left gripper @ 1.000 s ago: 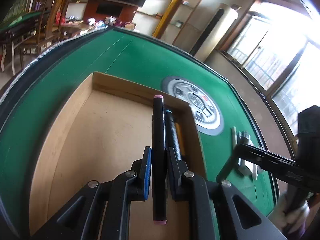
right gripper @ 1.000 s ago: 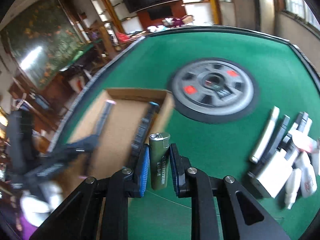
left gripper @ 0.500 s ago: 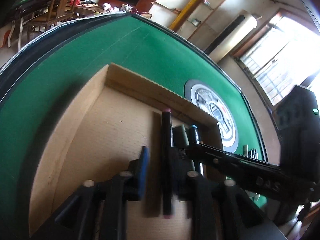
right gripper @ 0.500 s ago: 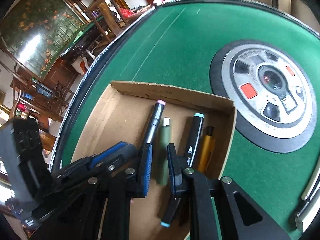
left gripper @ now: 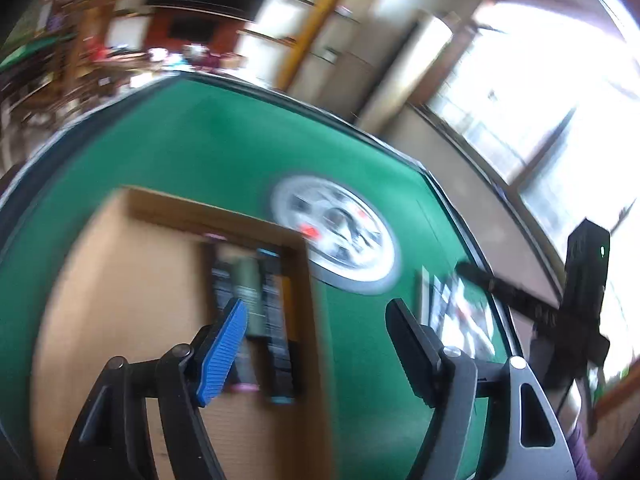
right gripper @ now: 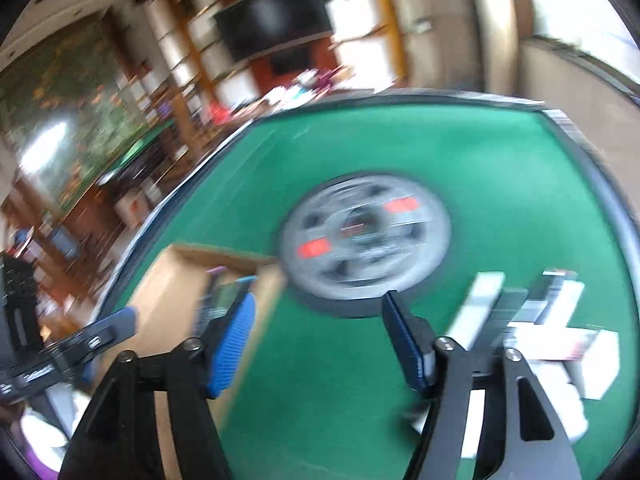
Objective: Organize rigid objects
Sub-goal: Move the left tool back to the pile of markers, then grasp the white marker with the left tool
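A shallow cardboard box (left gripper: 120,280) lies on the green table, also in the right wrist view (right gripper: 172,292). Along its right wall lie a pink-tipped black marker (left gripper: 218,280), a green lighter (left gripper: 250,292), a blue-tipped black marker (left gripper: 272,304) and an orange pen (left gripper: 286,292). My left gripper (left gripper: 316,312) is open and empty above the box's right wall. My right gripper (right gripper: 320,308) is open and empty above the felt, right of the box. A heap of loose white and black objects (right gripper: 532,320) lies at the right. Both views are blurred.
A round grey control panel (right gripper: 364,240) with red buttons sits in the table's middle, also in the left wrist view (left gripper: 336,236). The right gripper's body (left gripper: 576,312) shows at the left view's right edge. Chairs, shelves and windows surround the table.
Both grippers let go: the pink-tipped marker and the green lighter now lie in the box. Both sets of jaws have opened wide and swung right, away from the box.
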Demonstrator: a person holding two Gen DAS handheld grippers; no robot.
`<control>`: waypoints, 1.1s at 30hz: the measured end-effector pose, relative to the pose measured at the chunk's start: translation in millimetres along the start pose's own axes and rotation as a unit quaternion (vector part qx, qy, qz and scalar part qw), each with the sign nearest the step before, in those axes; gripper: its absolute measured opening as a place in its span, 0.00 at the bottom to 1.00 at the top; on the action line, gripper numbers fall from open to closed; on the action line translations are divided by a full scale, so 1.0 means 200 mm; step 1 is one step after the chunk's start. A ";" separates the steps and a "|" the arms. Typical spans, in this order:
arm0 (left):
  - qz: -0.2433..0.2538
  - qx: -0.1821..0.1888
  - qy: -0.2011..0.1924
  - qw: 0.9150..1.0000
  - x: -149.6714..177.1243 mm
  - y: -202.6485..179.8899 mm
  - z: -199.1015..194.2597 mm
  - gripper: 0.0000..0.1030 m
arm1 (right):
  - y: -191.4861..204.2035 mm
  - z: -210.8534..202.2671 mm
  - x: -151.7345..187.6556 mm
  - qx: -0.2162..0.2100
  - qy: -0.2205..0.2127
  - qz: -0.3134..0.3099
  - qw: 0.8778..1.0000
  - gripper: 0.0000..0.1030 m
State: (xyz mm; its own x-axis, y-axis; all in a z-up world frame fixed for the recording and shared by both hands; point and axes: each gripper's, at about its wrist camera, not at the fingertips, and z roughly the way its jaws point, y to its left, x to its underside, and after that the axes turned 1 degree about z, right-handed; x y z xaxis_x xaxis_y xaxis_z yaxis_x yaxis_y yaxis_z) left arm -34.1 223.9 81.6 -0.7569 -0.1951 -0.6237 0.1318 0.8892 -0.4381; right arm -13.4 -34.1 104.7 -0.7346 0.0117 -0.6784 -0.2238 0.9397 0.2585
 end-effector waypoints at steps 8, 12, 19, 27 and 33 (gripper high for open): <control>0.087 -0.004 0.085 0.993 0.10 -0.50 0.50 0.73 | -0.69 -0.15 0.16 0.101 -0.051 0.085 0.990 0.66; 0.113 -0.022 0.098 0.989 0.08 -0.65 0.72 0.73 | -0.90 -0.15 0.22 0.082 -0.063 0.134 0.986 0.66; 0.149 -0.046 0.116 0.981 0.04 -0.75 0.99 0.64 | -0.99 -0.16 0.24 0.056 -0.078 0.163 0.982 0.66; 0.218 -0.084 0.111 0.966 0.07 -0.85 1.06 0.47 | -0.95 -0.20 0.23 0.050 -0.096 0.152 0.982 0.66; 0.242 -0.095 0.115 0.959 0.07 -0.92 1.08 0.38 | -0.95 -0.17 0.24 0.049 -0.089 0.152 0.983 0.66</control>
State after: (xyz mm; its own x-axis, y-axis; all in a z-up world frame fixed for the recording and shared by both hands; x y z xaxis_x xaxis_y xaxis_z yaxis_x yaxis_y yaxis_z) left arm 69.0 -31.7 12.9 -0.7612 0.3362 -0.5545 0.4005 0.9163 0.0058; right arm -27.5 -223.0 47.0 -0.6328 0.3486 -0.6914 0.0581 0.9118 0.4065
